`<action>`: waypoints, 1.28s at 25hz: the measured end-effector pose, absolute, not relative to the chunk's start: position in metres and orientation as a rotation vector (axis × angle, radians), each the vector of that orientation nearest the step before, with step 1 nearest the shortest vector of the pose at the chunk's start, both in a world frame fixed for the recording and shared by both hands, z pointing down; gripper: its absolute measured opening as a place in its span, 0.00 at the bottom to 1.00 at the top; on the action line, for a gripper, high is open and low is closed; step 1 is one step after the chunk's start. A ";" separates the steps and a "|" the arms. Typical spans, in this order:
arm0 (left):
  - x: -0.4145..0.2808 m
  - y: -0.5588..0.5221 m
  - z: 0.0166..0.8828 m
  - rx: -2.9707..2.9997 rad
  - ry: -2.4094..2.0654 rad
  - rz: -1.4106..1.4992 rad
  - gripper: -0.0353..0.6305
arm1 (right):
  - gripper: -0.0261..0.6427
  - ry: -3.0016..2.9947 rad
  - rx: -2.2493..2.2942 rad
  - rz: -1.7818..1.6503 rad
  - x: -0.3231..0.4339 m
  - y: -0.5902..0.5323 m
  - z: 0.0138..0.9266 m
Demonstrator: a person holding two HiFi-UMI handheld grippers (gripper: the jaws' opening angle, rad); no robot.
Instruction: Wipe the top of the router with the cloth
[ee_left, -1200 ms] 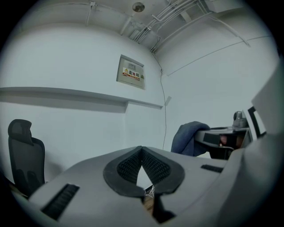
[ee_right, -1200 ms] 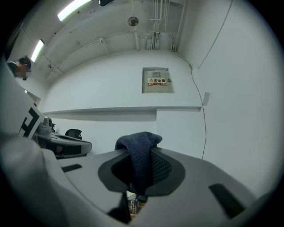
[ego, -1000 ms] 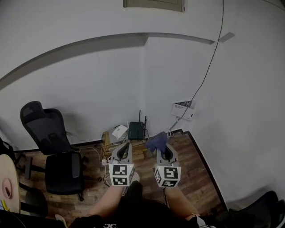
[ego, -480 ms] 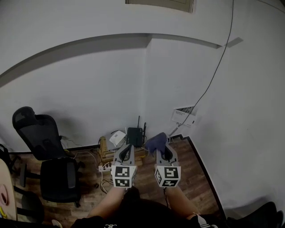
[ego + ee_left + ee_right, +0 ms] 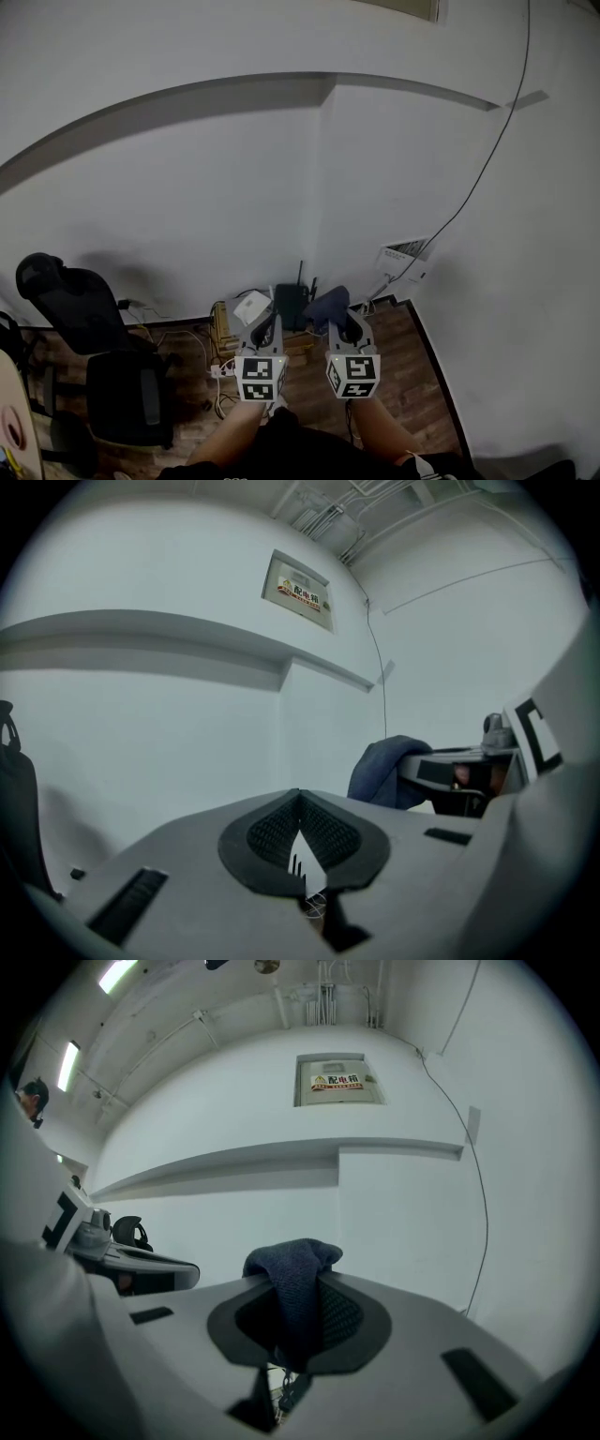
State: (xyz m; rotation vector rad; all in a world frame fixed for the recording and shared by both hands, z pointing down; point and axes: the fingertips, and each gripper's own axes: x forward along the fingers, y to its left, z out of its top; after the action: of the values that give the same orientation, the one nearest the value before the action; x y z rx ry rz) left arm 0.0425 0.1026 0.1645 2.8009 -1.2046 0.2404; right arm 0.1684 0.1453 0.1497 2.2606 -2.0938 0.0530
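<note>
The left tool point(image 5: 298, 797) has its ribbed black pads pressed together at the tips, with nothing between them. The right tool point(image 5: 295, 1309) is clamped on a dark blue knitted cloth point(image 5: 292, 1283); the cloth bunches above the pads and folds over their tips.

In the head view both tools are held side by side above the person's knees. The left tool point(image 5: 268, 323) and the right tool point(image 5: 343, 320) are close together but apart, and both point at the foot of the white wall. The dark blue knitted cloth point(image 5: 327, 305) sticks out ahead of the right tool.

The black router point(image 5: 292, 306), a small upright box with two thin aerials, stands at the right end of a low wooden crate point(image 5: 223, 324). The crate sits on the brown wooden floor point(image 5: 412, 361) against the wall, close to the room's corner. The cloth is just to the right of the router; whether they touch cannot be told.

A flat white device point(image 5: 250, 307) lies on the crate's left part. A black mesh office chair point(image 5: 108, 370) stands further left. A white wall box point(image 5: 405, 259) hangs low on the right-hand wall.
</note>
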 end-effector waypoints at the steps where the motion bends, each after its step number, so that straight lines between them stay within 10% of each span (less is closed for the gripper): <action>1: 0.045 0.091 0.167 2.796 -1.204 0.254 0.04 | 0.09 -2.098 2.254 0.058 0.170 0.133 0.150; 32: 0.081 -0.097 0.196 2.580 -1.439 0.390 0.04 | 0.09 -2.266 1.937 0.208 0.217 -0.075 0.188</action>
State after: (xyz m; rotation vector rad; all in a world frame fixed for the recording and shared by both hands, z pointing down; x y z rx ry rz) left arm 0.0813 -0.0971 0.1958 2.5797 -1.4387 0.3901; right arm 0.2165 -0.0750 0.1878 1.9375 -2.2663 0.2077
